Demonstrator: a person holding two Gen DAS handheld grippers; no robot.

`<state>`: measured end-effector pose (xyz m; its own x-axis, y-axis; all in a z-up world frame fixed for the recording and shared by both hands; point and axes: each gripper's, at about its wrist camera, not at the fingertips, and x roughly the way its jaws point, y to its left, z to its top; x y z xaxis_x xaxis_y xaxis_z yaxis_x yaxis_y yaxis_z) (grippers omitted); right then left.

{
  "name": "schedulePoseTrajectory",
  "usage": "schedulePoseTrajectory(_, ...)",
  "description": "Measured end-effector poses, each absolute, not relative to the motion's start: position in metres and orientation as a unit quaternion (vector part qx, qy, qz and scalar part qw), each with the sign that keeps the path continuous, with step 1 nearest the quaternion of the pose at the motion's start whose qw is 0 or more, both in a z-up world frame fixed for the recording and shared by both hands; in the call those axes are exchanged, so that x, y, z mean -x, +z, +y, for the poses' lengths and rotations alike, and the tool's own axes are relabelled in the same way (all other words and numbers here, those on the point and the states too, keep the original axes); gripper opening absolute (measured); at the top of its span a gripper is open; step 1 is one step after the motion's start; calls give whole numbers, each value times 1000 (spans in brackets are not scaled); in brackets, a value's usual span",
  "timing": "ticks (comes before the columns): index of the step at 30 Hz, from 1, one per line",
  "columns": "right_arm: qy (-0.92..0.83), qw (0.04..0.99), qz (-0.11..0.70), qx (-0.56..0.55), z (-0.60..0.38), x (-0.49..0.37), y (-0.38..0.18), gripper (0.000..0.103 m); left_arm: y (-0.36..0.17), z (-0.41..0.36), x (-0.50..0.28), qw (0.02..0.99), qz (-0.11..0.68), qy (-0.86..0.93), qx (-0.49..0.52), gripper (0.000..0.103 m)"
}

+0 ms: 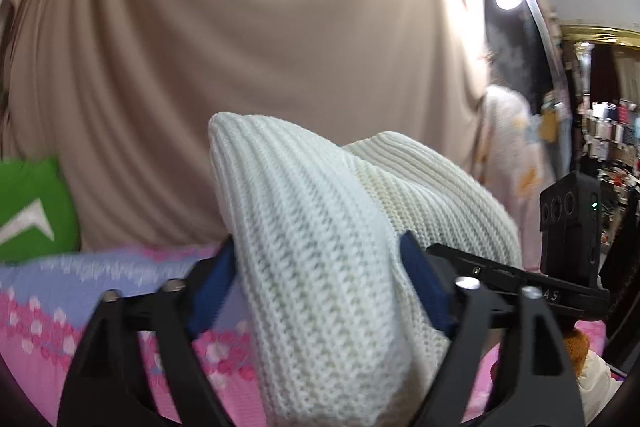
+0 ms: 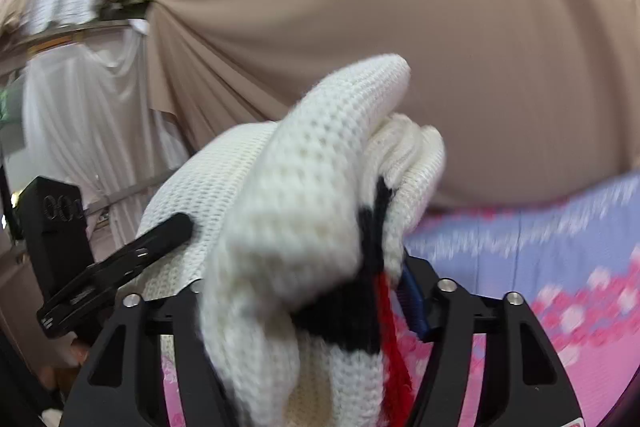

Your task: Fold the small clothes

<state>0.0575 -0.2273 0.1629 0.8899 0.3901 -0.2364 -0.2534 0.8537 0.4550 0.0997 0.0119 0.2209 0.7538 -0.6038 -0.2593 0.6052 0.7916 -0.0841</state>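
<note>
Right tongs (image 2: 304, 291) clamp a white knit garment (image 2: 296, 195) with black and red trim, raised before a beige curtain (image 2: 500, 39).

The ribbed knit garment (image 1: 320, 267) filling the lower centre of the left wrist view is cream-white; in the right wrist view it (image 2: 288, 211) carries a black stripe and a red tassel at lower centre. The bedspread (image 2: 560, 267) at lower right is lilac-blue above pink with white-and-pink flowers. A beige curtain (image 1: 260, 47) fills the upper frame, a green cushion (image 1: 32, 207) with a white mark sits at left, and the gripper pads (image 1: 212, 291) are blue on black frames.
</note>
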Motion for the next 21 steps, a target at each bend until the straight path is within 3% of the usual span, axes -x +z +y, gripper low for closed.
schedulePoseTrajectory(3, 87, 932, 264, -233, -237, -95, 84, 63, 150, 24, -154, 935, 245, -255, 4, 85)
schedulePoseTrajectory(7, 78, 923, 277, -255, -251, -74, 44, 63, 82, 63, -168, 914, 325, -236, 55, 81)
schedulePoseTrajectory(17, 87, 931, 291, -204, -219, -116, 64, 63, 86, 26, -161, 919, 320, -227, 37, 83)
schedulePoseTrajectory(20, 65, 927, 327, -170, -212, -135, 43, 31, 68, 26, -165, 920, 330, -206, 48, 83)
schedulePoseTrajectory(21, 65, 929, 323, -170, -212, -135, 44, 28, 64, 29, -168, 919, 337, -199, 51, 82)
